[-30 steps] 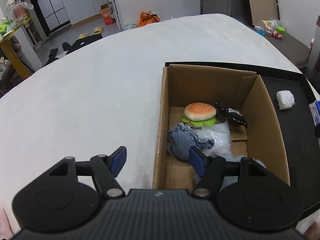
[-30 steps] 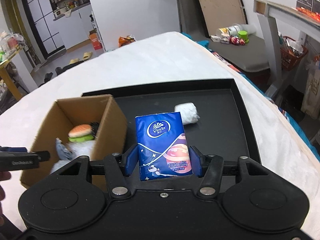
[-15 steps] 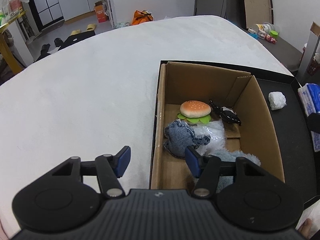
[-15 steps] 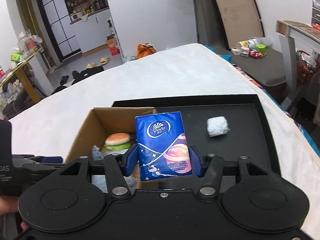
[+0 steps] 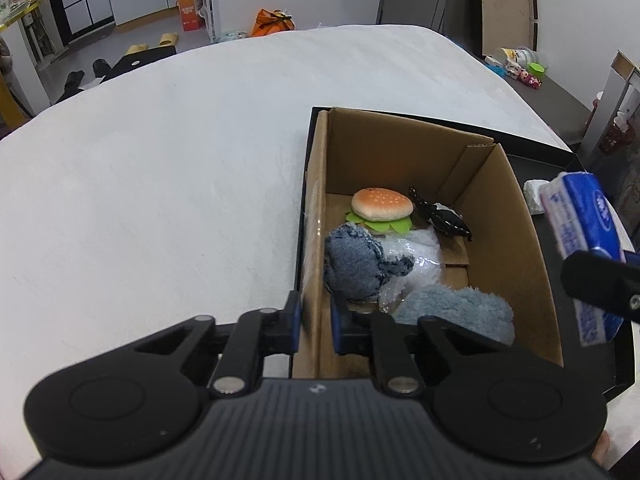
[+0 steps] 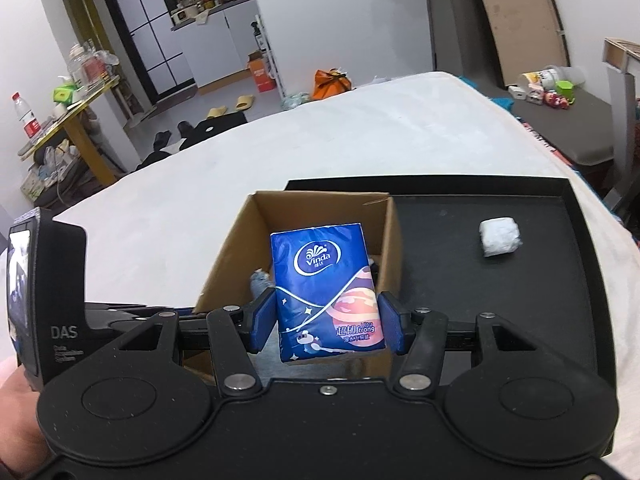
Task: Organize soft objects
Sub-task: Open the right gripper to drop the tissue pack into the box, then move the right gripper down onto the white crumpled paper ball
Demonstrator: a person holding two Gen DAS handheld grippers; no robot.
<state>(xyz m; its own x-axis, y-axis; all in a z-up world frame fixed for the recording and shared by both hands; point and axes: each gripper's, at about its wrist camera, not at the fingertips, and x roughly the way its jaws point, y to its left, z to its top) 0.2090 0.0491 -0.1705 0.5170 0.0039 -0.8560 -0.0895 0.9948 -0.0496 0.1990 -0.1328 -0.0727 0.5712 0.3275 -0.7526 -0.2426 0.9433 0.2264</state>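
Tissue pack point(image 6: 326, 292) blue, glossy (Vinda) | right fingers point(image 6: 264, 322) grasping it | left fingers point(image 5: 294, 318) clenched on cardboard box point(image 5: 314, 216) wall

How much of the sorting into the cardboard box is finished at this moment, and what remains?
Done: the burger toy, denim piece and fluffy blue item lie in the cardboard box. In hand: the right gripper holds the tissue pack over the box, while the left gripper clamps the box wall. Left: dropping the pack in, then the white bundle on the black tray.
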